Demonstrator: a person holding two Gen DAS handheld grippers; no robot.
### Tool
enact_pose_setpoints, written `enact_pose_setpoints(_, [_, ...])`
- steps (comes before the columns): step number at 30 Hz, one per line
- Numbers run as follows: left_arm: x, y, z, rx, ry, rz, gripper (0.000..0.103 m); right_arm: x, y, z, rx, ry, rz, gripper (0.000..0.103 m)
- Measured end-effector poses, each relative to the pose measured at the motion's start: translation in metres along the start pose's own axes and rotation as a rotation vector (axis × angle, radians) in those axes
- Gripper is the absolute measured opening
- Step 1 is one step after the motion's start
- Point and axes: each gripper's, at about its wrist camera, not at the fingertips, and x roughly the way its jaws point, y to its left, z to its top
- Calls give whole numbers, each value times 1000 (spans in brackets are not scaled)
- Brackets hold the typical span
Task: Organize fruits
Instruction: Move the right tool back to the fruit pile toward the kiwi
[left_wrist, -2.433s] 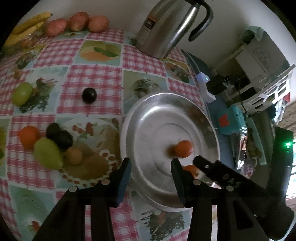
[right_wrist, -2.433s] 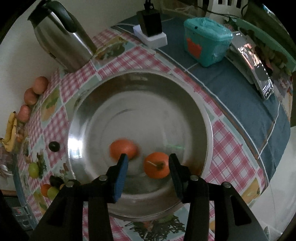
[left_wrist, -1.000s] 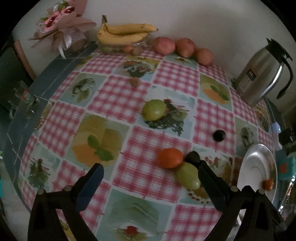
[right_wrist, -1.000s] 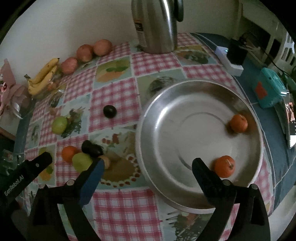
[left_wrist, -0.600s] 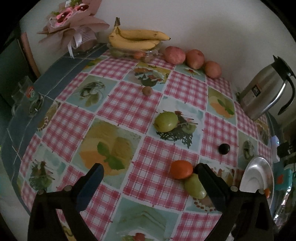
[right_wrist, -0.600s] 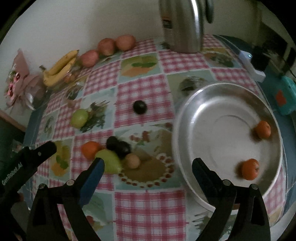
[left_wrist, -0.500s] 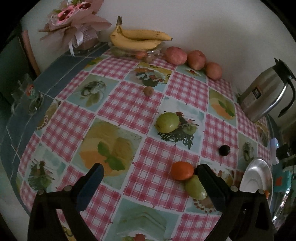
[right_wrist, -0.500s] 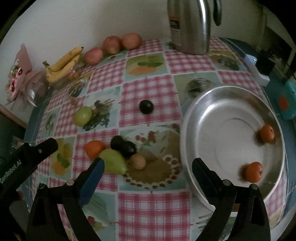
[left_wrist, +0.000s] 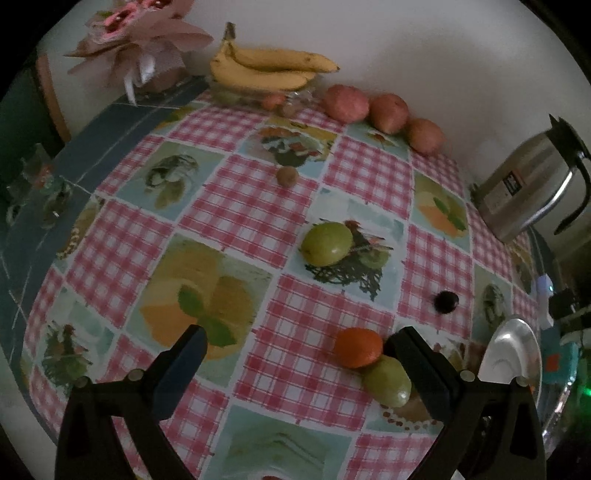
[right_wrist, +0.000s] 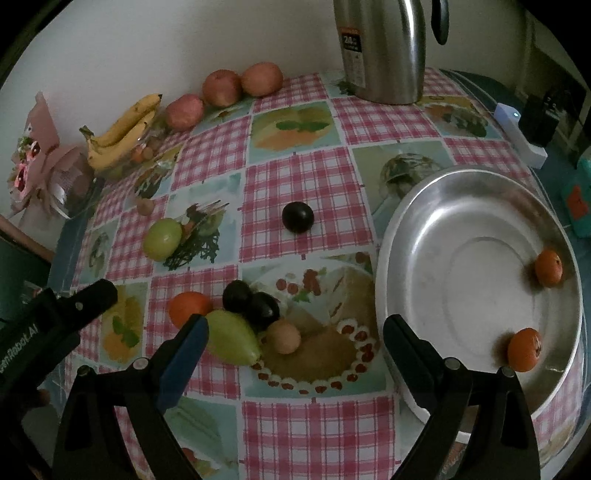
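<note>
Right wrist view: the right gripper (right_wrist: 293, 332) is held with jaws spread wide and nothing between them, above the checked tablecloth (right_wrist: 295, 122). Framed between its fingers is a huddle of loose fruit: a green pear (right_wrist: 232, 342), two dark plums (right_wrist: 251, 303) touching each other, a small brown fruit (right_wrist: 283, 336) and an orange (right_wrist: 189, 307) on the far left of the cluster. A lone dark plum (right_wrist: 297, 217) and a green apple (right_wrist: 162, 238) are seen farther back. The steel bowl (right_wrist: 461, 192) at the right holds two oranges (right_wrist: 549, 268), well apart, against its far rim.

Left wrist view: the left gripper (left_wrist: 301, 341) is likewise wide open and empty, pointed at the orange (left_wrist: 357, 348) and pear (left_wrist: 387, 380), which touch. The bowl (left_wrist: 511, 354) is seen edge-on at the right.

Step judged in hand: between placements, with the next fruit being chosen; most of the loose fruit is still outside the bowl. The next move probably calls for lowering one open gripper over a single fruit at the edge of the cluster, the orange being likeliest, without nudging its neighbours, then closing gently because round fruit may roll.
</note>
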Motion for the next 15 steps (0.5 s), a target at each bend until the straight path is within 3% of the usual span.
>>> enact_pose_setpoints(9, [0,-16,4,63,-53,-44,103,4,-3,3,13,0,-14,95])
enact_pose_setpoints(13, [1,-22,7,83,-72,-40,103,7,0,5,7,9,-11,77])
enact_pose_setpoints(15, [3,-24,9,87,-74,-39,102,11,2,5,4,22,-5,74])
